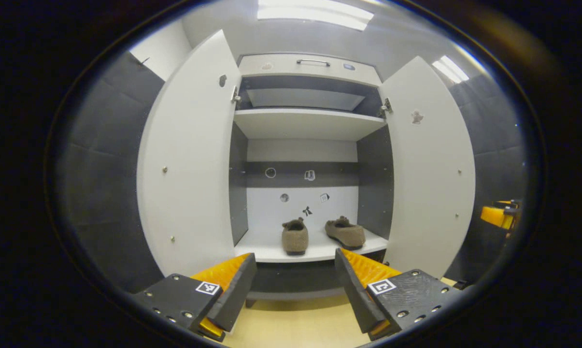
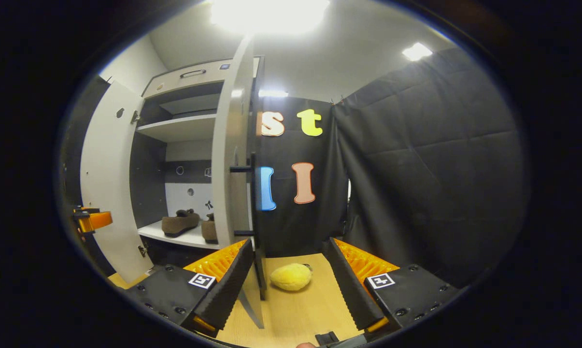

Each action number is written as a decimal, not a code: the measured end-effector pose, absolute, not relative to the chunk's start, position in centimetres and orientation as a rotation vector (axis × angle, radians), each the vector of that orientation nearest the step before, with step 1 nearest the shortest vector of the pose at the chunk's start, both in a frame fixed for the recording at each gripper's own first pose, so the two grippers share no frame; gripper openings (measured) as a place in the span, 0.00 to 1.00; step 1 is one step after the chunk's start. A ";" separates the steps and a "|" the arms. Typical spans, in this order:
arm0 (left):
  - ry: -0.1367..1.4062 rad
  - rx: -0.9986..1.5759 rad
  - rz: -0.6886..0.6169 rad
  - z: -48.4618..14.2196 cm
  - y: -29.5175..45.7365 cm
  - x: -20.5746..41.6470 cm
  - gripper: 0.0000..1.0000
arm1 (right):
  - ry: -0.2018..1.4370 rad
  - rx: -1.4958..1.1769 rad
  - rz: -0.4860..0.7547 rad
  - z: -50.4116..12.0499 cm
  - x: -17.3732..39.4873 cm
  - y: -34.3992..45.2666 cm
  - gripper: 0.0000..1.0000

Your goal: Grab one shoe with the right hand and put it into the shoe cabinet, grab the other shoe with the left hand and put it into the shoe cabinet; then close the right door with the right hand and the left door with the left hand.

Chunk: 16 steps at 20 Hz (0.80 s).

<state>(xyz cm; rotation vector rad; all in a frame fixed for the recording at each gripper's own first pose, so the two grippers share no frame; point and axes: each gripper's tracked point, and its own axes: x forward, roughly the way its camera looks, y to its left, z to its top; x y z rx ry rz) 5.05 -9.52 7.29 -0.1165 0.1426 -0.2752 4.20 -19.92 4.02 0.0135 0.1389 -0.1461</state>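
Right gripper [image 2: 288, 275], jaws wide and empty, straddles the white right cabinet door's [image 2: 233, 145] upright edge at lower centre.

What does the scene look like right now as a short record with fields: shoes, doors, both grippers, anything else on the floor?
shoes: left shoe and right shoe, both brown, side by side on the cabinet's bottom shelf
left door: open
right door: open; seen edge-on in the right gripper view, just ahead of the jaws
left gripper: jaws open, empty, facing the cabinet
right gripper: jaws open, empty, beside the right door's edge
floor: yellow fuzzy object lying on the wooden floor
task stage: shoes in, doors not yet closed
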 end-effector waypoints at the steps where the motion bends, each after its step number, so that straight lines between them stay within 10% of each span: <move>1: 0.146 -0.106 -0.268 7.0 -8.8 4.4 0.94 | 0.129 0.009 -0.176 4.4 4.7 -20.7 0.97; 16: 0.133 -0.126 -0.130 6.3 5.9 2.4 0.94 | 0.128 -0.085 -0.390 5.2 9.2 -20.4 0.94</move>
